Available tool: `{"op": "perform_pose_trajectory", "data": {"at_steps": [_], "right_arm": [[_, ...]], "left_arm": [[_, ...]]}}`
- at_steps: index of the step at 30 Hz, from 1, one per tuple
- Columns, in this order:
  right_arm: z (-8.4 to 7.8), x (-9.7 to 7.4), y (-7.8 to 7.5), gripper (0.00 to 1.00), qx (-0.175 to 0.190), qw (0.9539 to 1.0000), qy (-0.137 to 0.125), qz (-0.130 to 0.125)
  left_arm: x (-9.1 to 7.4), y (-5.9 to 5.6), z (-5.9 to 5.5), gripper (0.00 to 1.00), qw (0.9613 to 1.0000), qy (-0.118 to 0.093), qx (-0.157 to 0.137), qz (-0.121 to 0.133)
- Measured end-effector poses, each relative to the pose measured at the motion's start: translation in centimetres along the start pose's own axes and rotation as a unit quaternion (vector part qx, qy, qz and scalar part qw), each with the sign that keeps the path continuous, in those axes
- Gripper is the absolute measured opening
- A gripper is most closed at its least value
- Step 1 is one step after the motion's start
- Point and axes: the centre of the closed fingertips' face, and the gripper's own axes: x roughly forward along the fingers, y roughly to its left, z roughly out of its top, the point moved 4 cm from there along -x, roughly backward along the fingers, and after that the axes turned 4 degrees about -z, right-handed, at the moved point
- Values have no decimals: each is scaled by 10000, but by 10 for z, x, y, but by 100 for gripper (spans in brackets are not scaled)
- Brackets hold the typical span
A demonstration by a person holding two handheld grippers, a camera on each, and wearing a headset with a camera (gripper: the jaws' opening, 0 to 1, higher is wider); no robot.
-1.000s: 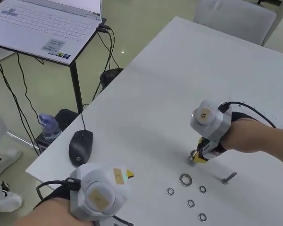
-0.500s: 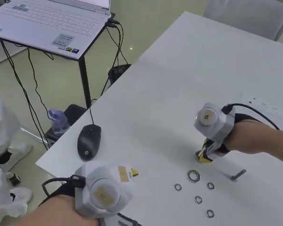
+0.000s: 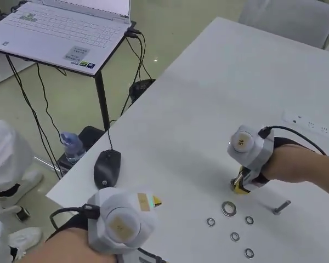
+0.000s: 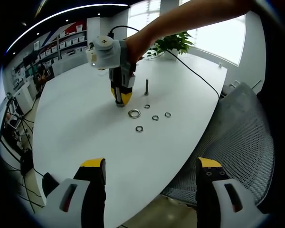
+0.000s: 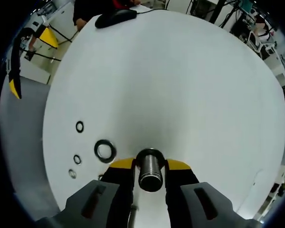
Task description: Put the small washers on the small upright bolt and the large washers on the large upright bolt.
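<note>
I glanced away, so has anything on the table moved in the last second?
Nothing on the table visibly moved; only the head view shifted. The right hand-held gripper stays shut on the large bolt beside the large washer. The small washers, small bolt and open left hand-held gripper are as before.

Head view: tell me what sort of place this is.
Probably an office or lab workspace: a white table, an open laptop, a computer mouse and a mesh office chair.
</note>
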Motion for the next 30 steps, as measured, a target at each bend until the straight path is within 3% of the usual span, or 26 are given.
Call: {"op": "perform_pose_trajectory", "data": {"at_steps": [9, 17, 26, 30], "right_arm": [[-4, -2, -2, 25, 300, 9994, -160, 81], [-5, -1, -1, 29, 320, 9992, -191, 155], [-5, -22, -2, 43, 343, 9983, -467, 36], [-6, -37, -3, 42, 315, 9980, -536, -91]], "left_arm": [[4, -4, -1, 77, 10000, 21, -19, -54], [1, -5, -2, 75, 10000, 62, -15, -45], [-5, -7, 0, 80, 10000, 3, 23, 55], [-7, -9, 4, 80, 9999, -105, 14, 47]]}}
